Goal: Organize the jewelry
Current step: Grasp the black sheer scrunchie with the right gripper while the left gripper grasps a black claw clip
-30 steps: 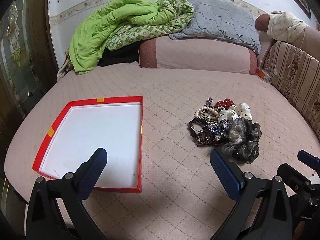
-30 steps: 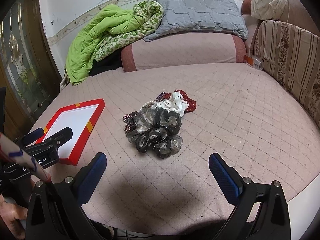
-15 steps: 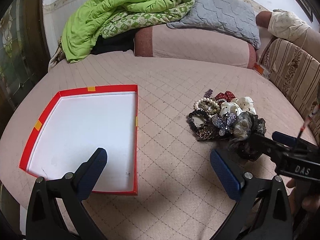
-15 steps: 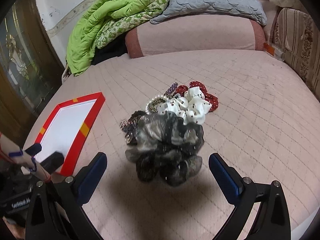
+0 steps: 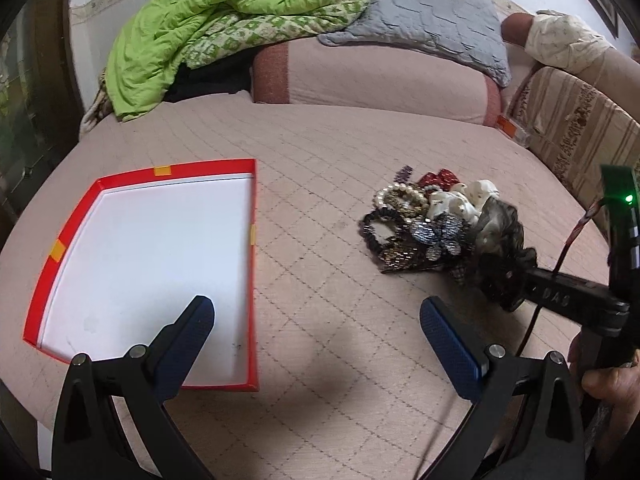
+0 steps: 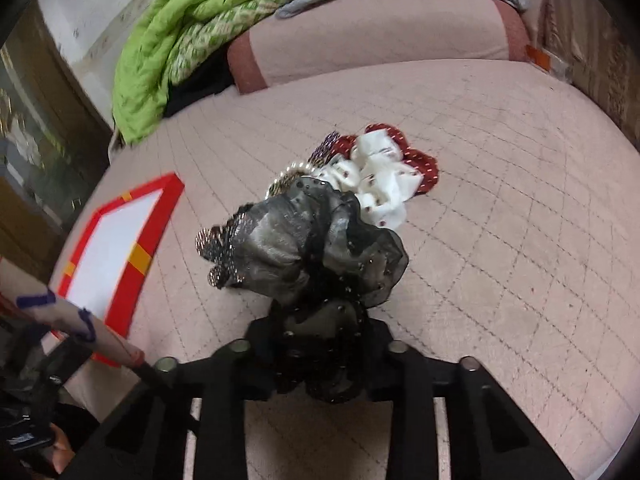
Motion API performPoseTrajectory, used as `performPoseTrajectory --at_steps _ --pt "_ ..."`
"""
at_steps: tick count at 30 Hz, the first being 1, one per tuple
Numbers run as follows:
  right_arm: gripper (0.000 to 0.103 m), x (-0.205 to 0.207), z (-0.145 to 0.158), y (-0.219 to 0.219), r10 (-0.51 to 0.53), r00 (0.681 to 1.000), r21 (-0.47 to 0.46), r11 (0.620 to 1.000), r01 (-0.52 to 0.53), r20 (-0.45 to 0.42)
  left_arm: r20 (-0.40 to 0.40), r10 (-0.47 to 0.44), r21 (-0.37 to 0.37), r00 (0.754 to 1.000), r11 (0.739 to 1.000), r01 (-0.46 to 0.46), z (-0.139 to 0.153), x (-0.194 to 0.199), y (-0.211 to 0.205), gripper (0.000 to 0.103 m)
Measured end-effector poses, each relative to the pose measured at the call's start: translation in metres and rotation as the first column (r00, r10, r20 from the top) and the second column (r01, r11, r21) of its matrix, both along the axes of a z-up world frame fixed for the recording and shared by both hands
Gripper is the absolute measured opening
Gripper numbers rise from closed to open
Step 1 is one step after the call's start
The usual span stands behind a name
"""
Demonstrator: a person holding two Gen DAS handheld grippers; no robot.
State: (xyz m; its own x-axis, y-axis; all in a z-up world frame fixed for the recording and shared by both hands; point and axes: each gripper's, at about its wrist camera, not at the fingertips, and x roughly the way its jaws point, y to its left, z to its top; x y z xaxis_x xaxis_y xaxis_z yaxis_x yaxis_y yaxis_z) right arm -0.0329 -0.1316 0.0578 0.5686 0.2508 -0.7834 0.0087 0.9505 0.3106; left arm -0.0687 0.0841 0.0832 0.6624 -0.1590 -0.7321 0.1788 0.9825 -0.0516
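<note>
A pile of hair ties and jewelry (image 5: 416,228) lies on the pink quilted bed, right of a red tray (image 5: 204,168) with a white floor that holds nothing. A black sheer scrunchie (image 6: 312,240) sits at the pile's near edge. My right gripper (image 6: 320,344) is closing on its near part, and the fabric bunches between the jaws. Behind it lie a white scrunchie (image 6: 384,184) and a red one (image 6: 424,164). My left gripper (image 5: 316,312) stands open above the bed by the tray's near right corner, with nothing between its fingers.
A green quilt (image 5: 224,24), a grey pillow (image 5: 424,16) and a pink bolster (image 5: 376,76) lie at the bed's far side. A striped sofa arm (image 5: 580,128) stands on the right. A hand (image 5: 608,384) holds the right gripper.
The right gripper came down and forward onto the black scrunchie, and its jaws went from wide open to closed around it. The left gripper sank a little toward the tray.
</note>
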Motion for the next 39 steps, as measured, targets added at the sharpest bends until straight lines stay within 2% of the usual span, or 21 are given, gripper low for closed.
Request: performPoseTrajectory --at_steps 3,8,10,14,16,20,22,24,27,28,30,32,34,36,39 --pt "0.028 -0.012 0.011 -0.011 -0.027 0.998 0.003 1.0 0.027 0.049 -0.003 -0.037 -0.009 0.999 0.999 0.037 0.0 0.0 -0.006 0.102" --pt "0.029 -0.025 0.026 -0.026 -0.084 0.99 0.021 0.996 0.083 0.113 -0.017 -0.188 -0.063 0.982 0.98 0.186 0.001 0.017 -0.023 0.102" --pt "0.029 -0.027 0.027 -0.029 -0.089 0.989 0.048 0.995 0.084 0.119 -0.031 -0.271 -0.06 0.962 0.961 0.269 0.0 0.027 -0.033 0.102" --pt "0.029 -0.028 0.029 -0.032 -0.097 0.987 0.068 0.994 0.088 0.131 -0.028 -0.416 -0.001 0.909 0.909 0.416 -0.006 0.047 -0.056 0.102" --pt "0.029 -0.027 0.028 -0.033 -0.1 0.987 0.079 0.993 0.09 0.127 -0.02 -0.446 0.025 0.895 0.895 0.446 -0.009 0.057 -0.063 0.102" --pt "0.029 -0.025 0.027 -0.033 -0.099 0.988 0.098 0.991 0.087 0.122 -0.021 -0.535 0.05 0.844 0.843 0.536 -0.019 0.074 -0.075 0.102" --pt "0.029 -0.024 0.026 -0.034 -0.098 0.988 0.103 0.991 0.086 0.119 -0.037 -0.546 0.086 0.837 0.833 0.547 -0.028 0.083 -0.082 0.102" --pt "0.029 -0.023 0.024 -0.033 -0.093 0.989 0.107 0.991 0.081 0.113 -0.052 -0.565 0.088 0.823 0.819 0.567 -0.036 0.091 -0.088 0.102" --pt "0.029 -0.023 0.023 -0.035 -0.088 0.99 0.112 0.991 0.075 0.112 -0.055 -0.567 0.073 0.822 0.818 0.57 -0.04 0.099 -0.093 0.102" --pt "0.029 -0.023 0.023 -0.036 -0.089 0.99 0.115 0.99 0.076 0.11 -0.055 -0.56 0.073 0.826 0.823 0.563 -0.04 0.1 -0.095 0.102" --pt "0.029 -0.022 0.021 -0.037 -0.093 0.99 0.12 0.989 0.08 0.105 -0.06 -0.522 0.066 0.851 0.848 0.525 -0.041 0.104 -0.099 0.102" --pt "0.03 -0.021 0.019 -0.038 -0.096 0.99 0.127 0.988 0.084 0.099 -0.048 -0.49 0.03 0.87 0.87 0.492 -0.04 0.104 -0.1 0.092" --pt "0.03 -0.021 0.018 -0.038 -0.095 0.991 0.135 0.987 0.082 0.094 -0.063 -0.488 -0.021 0.87 0.873 0.488 -0.041 0.102 -0.101 0.063" --pt "0.03 -0.021 0.018 -0.038 -0.093 0.991 0.135 0.988 0.08 0.092 -0.08 -0.492 -0.033 0.867 0.871 0.491 -0.043 0.099 -0.104 0.057" --pt "0.03 -0.022 0.019 -0.039 -0.095 0.991 0.136 0.987 0.081 0.097 -0.06 -0.519 0.038 0.853 0.853 0.521 -0.043 0.085 -0.113 0.057"
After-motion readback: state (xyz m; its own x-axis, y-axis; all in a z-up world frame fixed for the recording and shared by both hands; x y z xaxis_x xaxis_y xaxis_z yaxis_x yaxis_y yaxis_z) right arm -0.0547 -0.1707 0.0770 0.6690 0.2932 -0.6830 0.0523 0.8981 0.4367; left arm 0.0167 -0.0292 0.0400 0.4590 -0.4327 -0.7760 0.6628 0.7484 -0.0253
